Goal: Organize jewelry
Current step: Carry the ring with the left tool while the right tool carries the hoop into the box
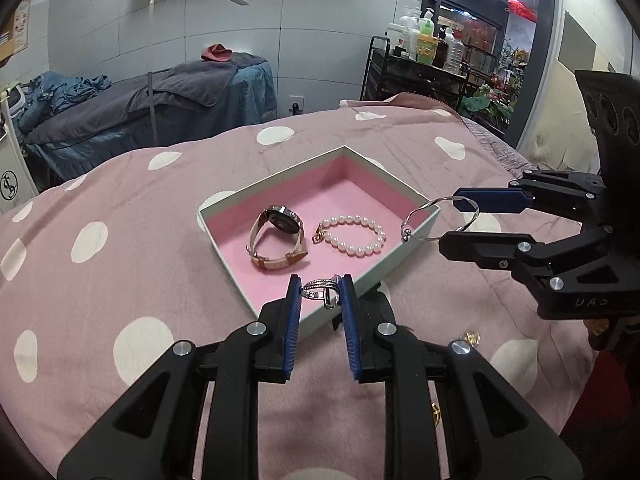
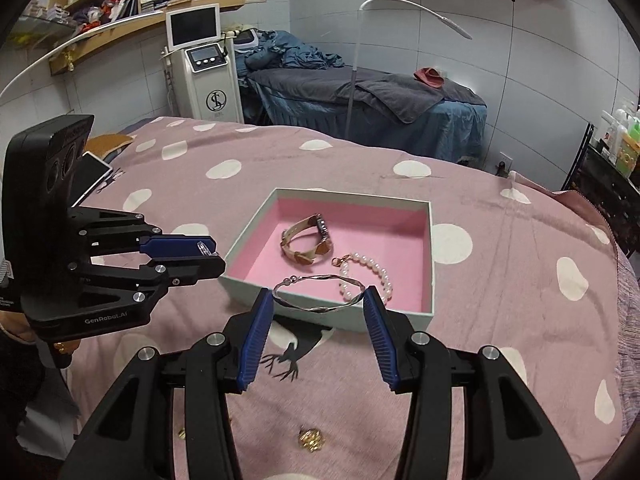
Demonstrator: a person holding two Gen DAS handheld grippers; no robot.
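Jewelry box (image 1: 256, 200) holds watch (image 1: 278, 236) and pearl bracelet (image 1: 352, 236).

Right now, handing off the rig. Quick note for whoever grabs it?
Left gripper: shut on the silver ring, held above the near edge of the box.
Right gripper: jaws shut on the silver bangle, held over the box's near wall.
Done: the watch and the pearl bracelet lie on the box's pink lining.
Left: release the ring and the bangle into the box. Then collect the gold piece on the bedspread near the right gripper. A smaller gold bit lies to its left; what it is, I cannot tell.
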